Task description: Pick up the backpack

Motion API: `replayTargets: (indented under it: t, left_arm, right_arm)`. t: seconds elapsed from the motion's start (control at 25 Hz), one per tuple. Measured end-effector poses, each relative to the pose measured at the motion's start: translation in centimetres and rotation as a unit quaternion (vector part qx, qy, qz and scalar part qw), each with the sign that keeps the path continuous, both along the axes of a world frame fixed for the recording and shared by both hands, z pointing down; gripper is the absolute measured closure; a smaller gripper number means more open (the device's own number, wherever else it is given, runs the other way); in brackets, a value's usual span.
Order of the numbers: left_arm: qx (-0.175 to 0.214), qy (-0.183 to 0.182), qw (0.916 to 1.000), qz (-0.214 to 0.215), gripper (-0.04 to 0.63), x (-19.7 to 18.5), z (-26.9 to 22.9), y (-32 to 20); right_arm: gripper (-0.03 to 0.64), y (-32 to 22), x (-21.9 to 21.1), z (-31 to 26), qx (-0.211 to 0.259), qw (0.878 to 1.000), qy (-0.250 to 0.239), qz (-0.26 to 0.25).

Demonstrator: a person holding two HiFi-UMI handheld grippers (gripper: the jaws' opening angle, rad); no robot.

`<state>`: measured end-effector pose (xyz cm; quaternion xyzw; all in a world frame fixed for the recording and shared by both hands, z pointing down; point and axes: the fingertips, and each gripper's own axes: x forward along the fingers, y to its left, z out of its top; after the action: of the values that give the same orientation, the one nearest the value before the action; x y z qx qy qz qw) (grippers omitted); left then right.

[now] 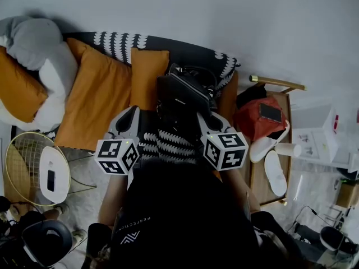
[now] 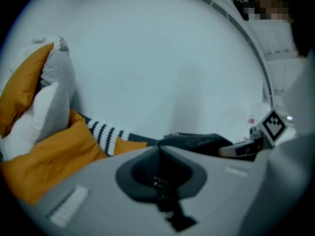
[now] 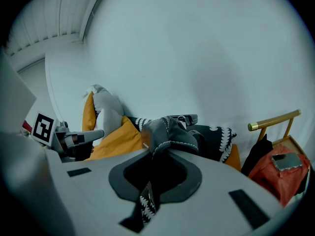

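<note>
Spanning the frame's upper left, a black-and-white patterned bed (image 1: pixel 120 42) with orange cushions meets a white wall (image 1: pixel 224 15). At centre, the right gripper (image 1: pixel 208 119) pinches a black leather backpack (image 1: pixel 180 94), and the left gripper (image 1: pixel 133 116) has its jaws pressed together.

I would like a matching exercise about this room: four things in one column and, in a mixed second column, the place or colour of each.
1 backpack
2 phone
3 slipper
4 wire basket

a on the red bag
b gold
c white
d gripped by the right gripper

Pairs: 1-d, 2-a, 3-c, 4-b
</note>
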<state>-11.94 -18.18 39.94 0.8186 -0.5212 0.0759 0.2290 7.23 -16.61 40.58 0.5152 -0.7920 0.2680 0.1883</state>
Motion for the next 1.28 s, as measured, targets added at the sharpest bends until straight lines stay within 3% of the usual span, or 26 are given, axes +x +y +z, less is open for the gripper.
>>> replayTargets:
  t: [1.28]
  left_arm:
    - [0.000, -0.015, 0.9998, 0.016, 0.575, 0.08, 0.19, -0.32]
  right_arm:
    - [0.600, 0.00, 0.03, -0.77, 0.007, 1.000, -0.007, 0.011]
